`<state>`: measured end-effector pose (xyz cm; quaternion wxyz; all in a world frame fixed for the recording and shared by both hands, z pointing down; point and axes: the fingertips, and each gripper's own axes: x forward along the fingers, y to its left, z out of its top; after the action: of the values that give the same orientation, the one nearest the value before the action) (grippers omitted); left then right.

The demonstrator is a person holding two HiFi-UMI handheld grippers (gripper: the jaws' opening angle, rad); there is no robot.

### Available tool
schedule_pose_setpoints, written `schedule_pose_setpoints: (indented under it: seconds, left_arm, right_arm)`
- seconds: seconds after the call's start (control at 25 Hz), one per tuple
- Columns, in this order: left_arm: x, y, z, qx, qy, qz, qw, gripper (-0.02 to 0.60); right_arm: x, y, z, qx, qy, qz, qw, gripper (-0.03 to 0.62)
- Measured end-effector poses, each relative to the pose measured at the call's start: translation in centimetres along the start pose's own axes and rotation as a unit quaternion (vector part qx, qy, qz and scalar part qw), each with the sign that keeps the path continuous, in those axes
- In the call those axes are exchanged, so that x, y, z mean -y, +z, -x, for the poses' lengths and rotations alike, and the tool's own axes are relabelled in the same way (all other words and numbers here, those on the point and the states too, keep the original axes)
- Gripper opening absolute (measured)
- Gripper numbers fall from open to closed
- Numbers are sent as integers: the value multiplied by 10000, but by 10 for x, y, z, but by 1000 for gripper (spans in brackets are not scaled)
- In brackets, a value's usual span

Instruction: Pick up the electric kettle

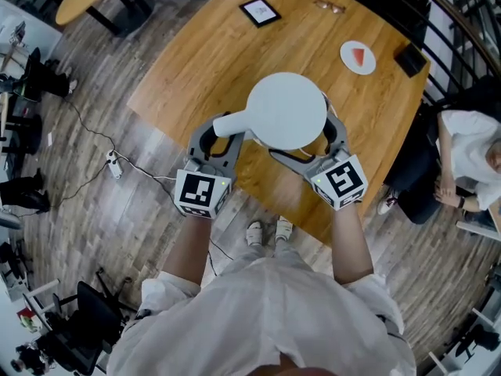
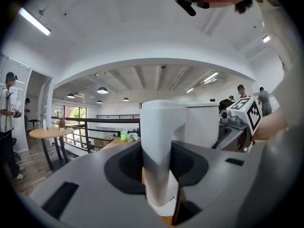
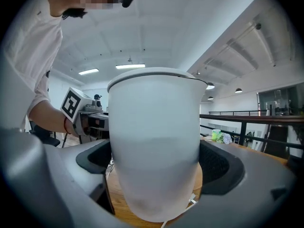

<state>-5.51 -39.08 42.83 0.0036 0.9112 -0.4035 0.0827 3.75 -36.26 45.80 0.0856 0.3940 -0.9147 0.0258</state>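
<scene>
A white electric kettle is held above the wooden table between both grippers. My left gripper is shut on its handle, which fills the gap between the jaws in the left gripper view. My right gripper is shut on the round body, with one jaw on each side of it. Wood shows under the kettle's base in the right gripper view. Each gripper's marker cube is in the other's view: the left one and the right one.
On the table's far part lie a small framed picture, a pair of glasses, a white plate and a black object. A person sits at the right. A power strip lies on the floor at the left.
</scene>
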Motion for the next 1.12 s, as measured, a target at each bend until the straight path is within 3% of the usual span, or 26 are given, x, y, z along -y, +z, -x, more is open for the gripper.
schedule_pose_setpoints:
  seconds: [0.28,0.52,1.12]
  left_arm:
    - [32,50,22,207,-155,-57,9996,121]
    - [51,72,40,381,-223,-158,9989,118]
    - [56,77,50,379,-297,-118,9988,110]
  right_arm:
    - [-13,46,44,246,-291,138,9992,566]
    - [-27,61,67,349,-382,207,9984,566]
    - [-38,66,70,428,-365,165,9983,568]
